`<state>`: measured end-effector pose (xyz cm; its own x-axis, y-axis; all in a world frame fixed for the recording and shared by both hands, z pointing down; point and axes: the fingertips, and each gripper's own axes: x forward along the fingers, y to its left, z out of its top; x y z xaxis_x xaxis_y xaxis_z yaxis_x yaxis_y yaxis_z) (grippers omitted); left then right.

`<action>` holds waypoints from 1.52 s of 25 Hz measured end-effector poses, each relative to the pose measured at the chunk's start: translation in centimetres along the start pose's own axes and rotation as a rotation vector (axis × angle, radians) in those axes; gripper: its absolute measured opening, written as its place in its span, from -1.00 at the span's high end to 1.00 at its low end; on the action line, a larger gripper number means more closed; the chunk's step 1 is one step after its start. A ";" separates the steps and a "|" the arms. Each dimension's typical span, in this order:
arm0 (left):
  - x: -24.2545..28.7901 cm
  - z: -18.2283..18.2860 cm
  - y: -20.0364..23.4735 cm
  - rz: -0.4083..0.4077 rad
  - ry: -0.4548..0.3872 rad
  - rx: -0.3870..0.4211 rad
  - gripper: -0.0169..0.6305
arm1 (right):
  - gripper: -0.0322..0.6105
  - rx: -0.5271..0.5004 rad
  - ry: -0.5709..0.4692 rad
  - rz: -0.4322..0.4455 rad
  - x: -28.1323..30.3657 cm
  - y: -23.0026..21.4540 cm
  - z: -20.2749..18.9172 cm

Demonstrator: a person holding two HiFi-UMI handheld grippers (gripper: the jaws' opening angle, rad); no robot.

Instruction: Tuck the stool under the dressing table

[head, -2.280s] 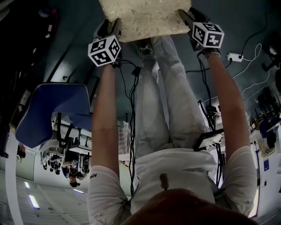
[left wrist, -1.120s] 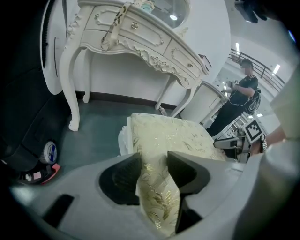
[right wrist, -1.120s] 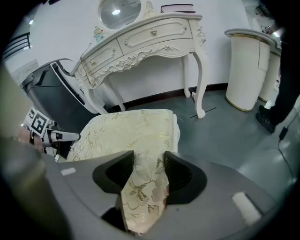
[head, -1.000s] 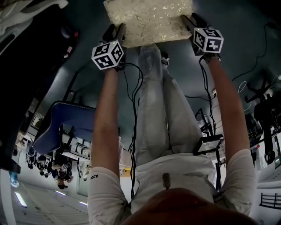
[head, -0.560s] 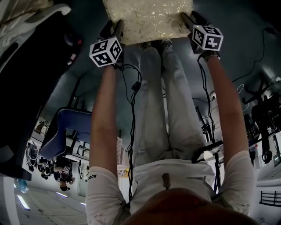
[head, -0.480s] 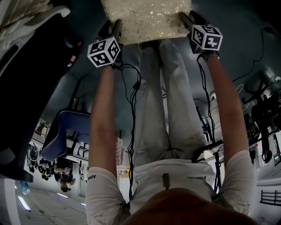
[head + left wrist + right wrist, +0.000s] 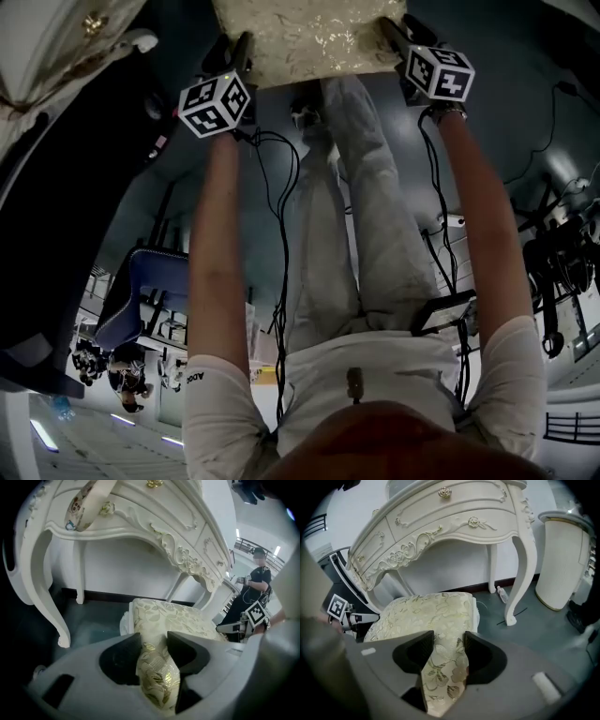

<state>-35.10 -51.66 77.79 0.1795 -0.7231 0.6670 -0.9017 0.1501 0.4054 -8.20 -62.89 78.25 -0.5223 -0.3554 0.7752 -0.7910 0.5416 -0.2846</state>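
Stool (image 7: 309,37) — in left tool (image 7: 152,641), right tool (image 7: 449,641)

The dressing table (image 7: 56,56), nowhere in the head view at the start, now fills that view's upper left corner with its white curved front and a gold knob; a dark bulk (image 7: 56,216) below it spreads far down the left edge, where a blue chair (image 7: 141,295) first stood large; that chair now sits lower and smaller, beside the left forearm; black equipment (image 7: 562,253) comes in at the right edge; the stool (image 7: 309,37), once flanked only by dark floor, now has the table near its left side; the person's legs (image 7: 356,206), side by side half a second ago, now stand staggered in a stride.
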 end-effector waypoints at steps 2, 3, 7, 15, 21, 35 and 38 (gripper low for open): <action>1.2 1.8 0.7 0.015 -0.013 -0.007 0.37 | 0.22 -0.011 -0.003 0.011 1.4 -0.2 2.2; 1.9 2.8 1.0 0.018 -0.018 -0.007 0.37 | 0.22 -0.015 -0.006 0.014 2.2 -0.4 3.3; 4.2 6.4 2.4 0.050 -0.040 -0.022 0.37 | 0.22 -0.047 -0.021 0.030 5.2 -0.9 8.1; 7.8 11.8 4.2 0.080 -0.082 -0.046 0.37 | 0.22 -0.091 -0.033 0.056 9.6 -1.9 14.9; 9.1 13.8 5.2 0.116 -0.080 -0.053 0.36 | 0.21 -0.087 -0.047 0.052 11.0 -2.0 17.6; 3.6 2.9 0.3 0.148 0.132 -0.039 0.25 | 0.24 -0.096 0.111 0.005 4.9 -1.3 7.4; 4.2 1.8 -0.1 0.157 0.170 -0.045 0.30 | 0.50 -0.103 0.135 -0.030 5.1 -1.8 6.7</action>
<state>-34.99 -55.88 79.44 0.1061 -0.5651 0.8182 -0.9059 0.2843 0.3138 -11.59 -70.77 78.93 -0.4459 -0.2709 0.8531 -0.7652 0.6098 -0.2063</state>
